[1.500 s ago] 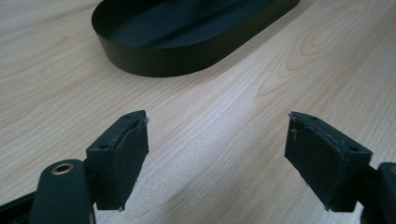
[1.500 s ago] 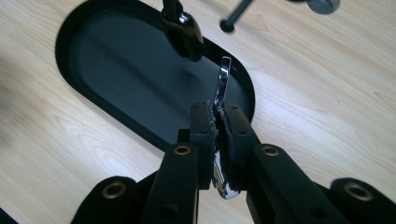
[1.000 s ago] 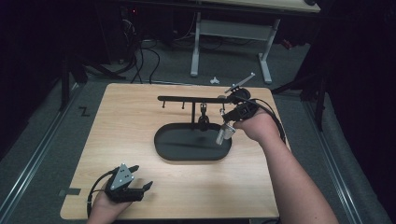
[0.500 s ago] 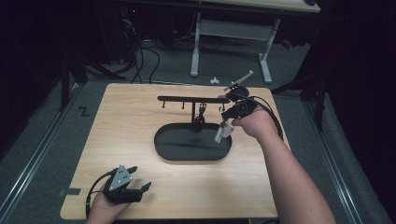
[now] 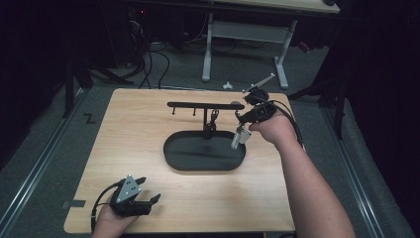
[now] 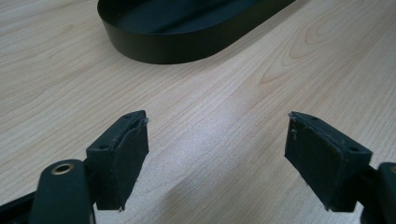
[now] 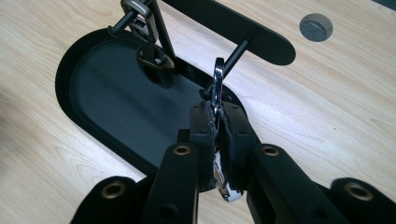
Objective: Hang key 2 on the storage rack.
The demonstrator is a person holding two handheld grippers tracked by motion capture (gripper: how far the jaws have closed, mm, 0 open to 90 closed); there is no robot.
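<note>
While a single silver keyring clip (image 7: 217,79) is pinched between the pressed-together jaws of the right gripper (image 7: 217,122), its loop is held at a peg of the black rack (image 7: 243,25).

One other clip (image 7: 148,44) is seen hanging over the oval black tray (image 7: 81,77). The left gripper (image 6: 217,154) is kept spread wide over the wooden table (image 5: 143,134), well apart from the tray. Grey carpet and one white-legged desk (image 5: 245,34) are seen beyond.

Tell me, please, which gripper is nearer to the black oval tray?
The right. The right gripper hangs at the black oval tray's far right end, shut on a metal clip. The left gripper rests apart from it, near the table's front edge.
</note>
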